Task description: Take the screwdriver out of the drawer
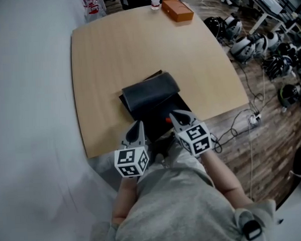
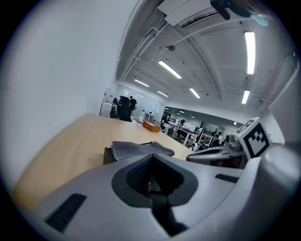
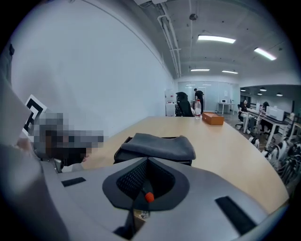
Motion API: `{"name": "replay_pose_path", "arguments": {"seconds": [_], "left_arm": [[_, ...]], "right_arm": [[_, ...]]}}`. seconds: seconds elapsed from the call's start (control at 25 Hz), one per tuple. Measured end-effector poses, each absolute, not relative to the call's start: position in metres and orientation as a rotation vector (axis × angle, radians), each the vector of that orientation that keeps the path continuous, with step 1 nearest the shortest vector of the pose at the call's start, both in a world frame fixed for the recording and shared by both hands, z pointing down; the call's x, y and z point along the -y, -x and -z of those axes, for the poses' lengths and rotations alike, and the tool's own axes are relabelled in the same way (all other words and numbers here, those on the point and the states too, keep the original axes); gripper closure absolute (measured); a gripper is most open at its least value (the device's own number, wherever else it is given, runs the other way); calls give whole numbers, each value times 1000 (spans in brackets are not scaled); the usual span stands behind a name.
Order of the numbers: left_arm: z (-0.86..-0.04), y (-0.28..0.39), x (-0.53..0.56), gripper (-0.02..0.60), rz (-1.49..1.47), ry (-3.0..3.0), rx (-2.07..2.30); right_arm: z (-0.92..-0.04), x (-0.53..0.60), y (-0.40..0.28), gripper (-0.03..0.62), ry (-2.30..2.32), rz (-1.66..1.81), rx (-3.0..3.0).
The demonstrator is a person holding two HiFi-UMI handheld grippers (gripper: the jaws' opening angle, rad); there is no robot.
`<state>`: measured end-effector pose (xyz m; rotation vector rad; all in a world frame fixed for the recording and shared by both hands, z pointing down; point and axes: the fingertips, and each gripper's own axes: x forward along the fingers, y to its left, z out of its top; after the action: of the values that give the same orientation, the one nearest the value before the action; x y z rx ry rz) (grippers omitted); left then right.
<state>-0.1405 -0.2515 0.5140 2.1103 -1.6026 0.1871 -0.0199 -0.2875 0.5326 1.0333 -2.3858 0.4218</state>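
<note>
wooden counter (image 1: 136, 47) carries a black drawer (image 1: 151, 123) just ahead of both tools. left tool (image 1: 137, 127) and right tool (image 1: 176, 116) tilt downward side by side over its open front, jaws pressed together on each. the screwdriver (image 1: 168, 120), showing orange, lies in the drawer at the right tool's tips; whether it is gripped cannot be told.

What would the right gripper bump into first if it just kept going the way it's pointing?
Most likely the dark cover draped over the black drawer box, directly ahead of the right gripper; depth is unclear.
</note>
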Motion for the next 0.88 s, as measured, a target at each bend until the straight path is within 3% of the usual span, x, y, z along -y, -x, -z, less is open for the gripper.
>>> {"name": "replay_pose_path", "arguments": {"seconds": [0.76,0.88], "left_arm": [[-543,143,273,581,-191,-1974,1681],[-544,146,272,581,-189,-1957,1694]], "right_arm": [[-618,301,40,592,-364,-283,2119],[-631,290,42,534,-223,-252,2052]]}}
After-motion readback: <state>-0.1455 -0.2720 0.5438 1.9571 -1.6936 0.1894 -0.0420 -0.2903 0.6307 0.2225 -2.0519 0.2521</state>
